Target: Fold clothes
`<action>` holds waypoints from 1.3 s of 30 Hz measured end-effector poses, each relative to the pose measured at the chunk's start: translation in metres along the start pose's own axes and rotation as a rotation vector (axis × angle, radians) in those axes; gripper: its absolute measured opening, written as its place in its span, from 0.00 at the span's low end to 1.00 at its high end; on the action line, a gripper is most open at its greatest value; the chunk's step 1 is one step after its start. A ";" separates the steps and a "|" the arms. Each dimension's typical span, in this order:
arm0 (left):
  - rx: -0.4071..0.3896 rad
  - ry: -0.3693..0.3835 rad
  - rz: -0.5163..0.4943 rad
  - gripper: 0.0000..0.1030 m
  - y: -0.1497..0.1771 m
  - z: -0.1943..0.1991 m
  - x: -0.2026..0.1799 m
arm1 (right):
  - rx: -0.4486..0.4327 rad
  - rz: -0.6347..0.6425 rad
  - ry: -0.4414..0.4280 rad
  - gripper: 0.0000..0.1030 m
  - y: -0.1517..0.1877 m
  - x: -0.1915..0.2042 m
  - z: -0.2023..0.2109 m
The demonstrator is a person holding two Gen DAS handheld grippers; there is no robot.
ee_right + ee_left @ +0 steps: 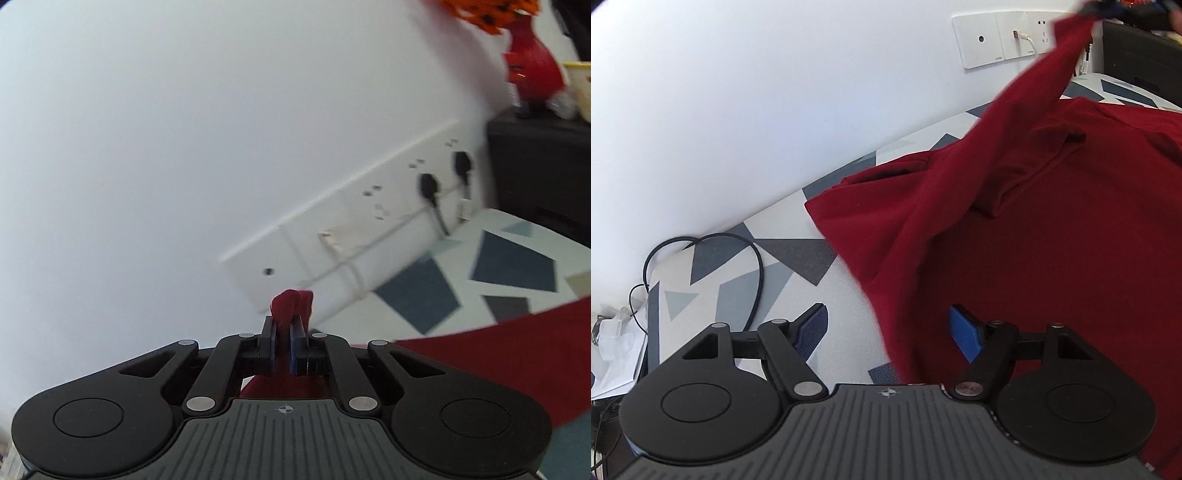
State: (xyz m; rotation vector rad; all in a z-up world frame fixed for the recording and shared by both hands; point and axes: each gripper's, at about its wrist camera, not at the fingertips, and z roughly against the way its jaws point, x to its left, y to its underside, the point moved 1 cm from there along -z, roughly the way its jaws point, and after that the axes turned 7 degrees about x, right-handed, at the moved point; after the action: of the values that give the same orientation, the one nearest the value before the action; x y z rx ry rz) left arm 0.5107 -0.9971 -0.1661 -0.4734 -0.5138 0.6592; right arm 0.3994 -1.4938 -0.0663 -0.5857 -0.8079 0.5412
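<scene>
Spread jaws of the left gripper (888, 332) are held over the hem of the red shirt (1052, 240), nothing pinched. A shirt corner is pinched by the right gripper (282, 345) and lifted; its long axis runs from there to the cloth-covered table (738, 280). No containers are seen.

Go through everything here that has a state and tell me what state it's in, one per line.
Left gripper: open, over the shirt's edge, gripping nothing.
Right gripper: shut on a pinch of red shirt.
Red shirt: on the patterned table, one part lifted.
Wall sockets: two black plugs inserted.
</scene>
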 end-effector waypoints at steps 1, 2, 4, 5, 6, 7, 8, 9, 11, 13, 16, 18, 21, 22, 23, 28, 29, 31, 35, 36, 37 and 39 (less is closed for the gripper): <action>0.002 -0.002 0.002 0.71 -0.001 -0.002 0.000 | 0.034 -0.017 0.035 0.06 0.003 -0.014 0.001; 0.000 -0.007 0.003 0.71 -0.003 -0.002 -0.001 | 0.077 -0.035 0.066 0.06 0.011 -0.025 -0.001; -0.007 -0.008 -0.007 0.72 -0.006 -0.002 -0.005 | 0.164 -0.070 0.128 0.06 0.027 -0.047 -0.005; -0.012 -0.010 -0.025 0.72 -0.008 -0.002 -0.010 | 0.208 -0.088 0.159 0.06 0.035 -0.058 -0.007; -0.016 -0.013 -0.044 0.72 -0.009 -0.002 -0.014 | 0.245 -0.104 0.186 0.06 0.043 -0.068 -0.009; -0.022 -0.024 -0.072 0.72 -0.009 -0.002 -0.019 | 0.246 -0.108 0.191 0.06 0.047 -0.068 -0.009; -0.033 -0.042 -0.094 0.72 -0.010 -0.003 -0.024 | 0.245 -0.113 0.196 0.06 0.050 -0.067 -0.009; -0.044 -0.060 -0.115 0.72 -0.010 -0.003 -0.028 | 0.240 -0.118 0.199 0.06 0.050 -0.063 -0.009; -0.047 -0.078 -0.111 0.72 -0.012 -0.005 -0.029 | 0.228 -0.118 0.193 0.06 0.048 -0.049 -0.011; -0.038 -0.087 -0.079 0.71 -0.013 -0.008 -0.022 | 0.210 -0.072 0.188 0.06 0.035 -0.027 -0.017; -0.028 -0.127 -0.037 0.71 -0.012 -0.012 -0.010 | 0.175 0.016 0.079 0.06 0.009 0.026 -0.022; -0.026 -0.160 0.005 0.71 -0.010 -0.011 -0.001 | 0.140 0.083 -0.043 0.06 -0.009 0.069 -0.018; -0.018 -0.195 0.061 0.71 -0.006 -0.010 0.009 | 0.034 0.162 -0.248 0.05 -0.032 0.113 0.004; -0.016 -0.205 0.077 0.71 -0.004 -0.010 0.012 | 0.017 0.167 -0.295 0.05 -0.037 0.118 0.009; -0.021 -0.212 0.075 0.71 -0.004 -0.009 0.011 | 0.019 0.165 -0.303 0.05 -0.041 0.115 0.011; -0.025 -0.225 0.048 0.71 -0.001 -0.009 0.005 | 0.100 0.067 -0.144 0.06 -0.028 0.044 -0.011; -0.028 -0.227 0.038 0.71 -0.001 -0.009 0.005 | 0.126 0.042 -0.087 0.05 -0.021 0.024 -0.019; -0.029 -0.223 0.019 0.71 -0.002 -0.008 0.004 | 0.221 -0.029 0.026 0.05 -0.004 -0.021 -0.041; -0.023 -0.190 -0.050 0.71 -0.007 -0.004 0.001 | 0.320 -0.095 0.140 0.05 0.026 -0.075 -0.059; -0.021 -0.184 -0.068 0.71 -0.007 -0.003 -0.001 | 0.308 -0.102 0.133 0.05 0.027 -0.077 -0.054; -0.017 -0.180 -0.081 0.71 -0.007 -0.003 -0.001 | 0.293 -0.104 0.113 0.05 0.025 -0.076 -0.049; -0.009 -0.168 -0.099 0.71 -0.007 -0.003 -0.001 | 0.275 -0.090 0.091 0.06 0.023 -0.071 -0.042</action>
State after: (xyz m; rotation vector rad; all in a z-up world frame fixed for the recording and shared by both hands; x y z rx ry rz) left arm 0.5149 -1.0032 -0.1651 -0.4004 -0.6943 0.6048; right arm 0.3861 -1.5343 -0.1409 -0.3169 -0.6569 0.5290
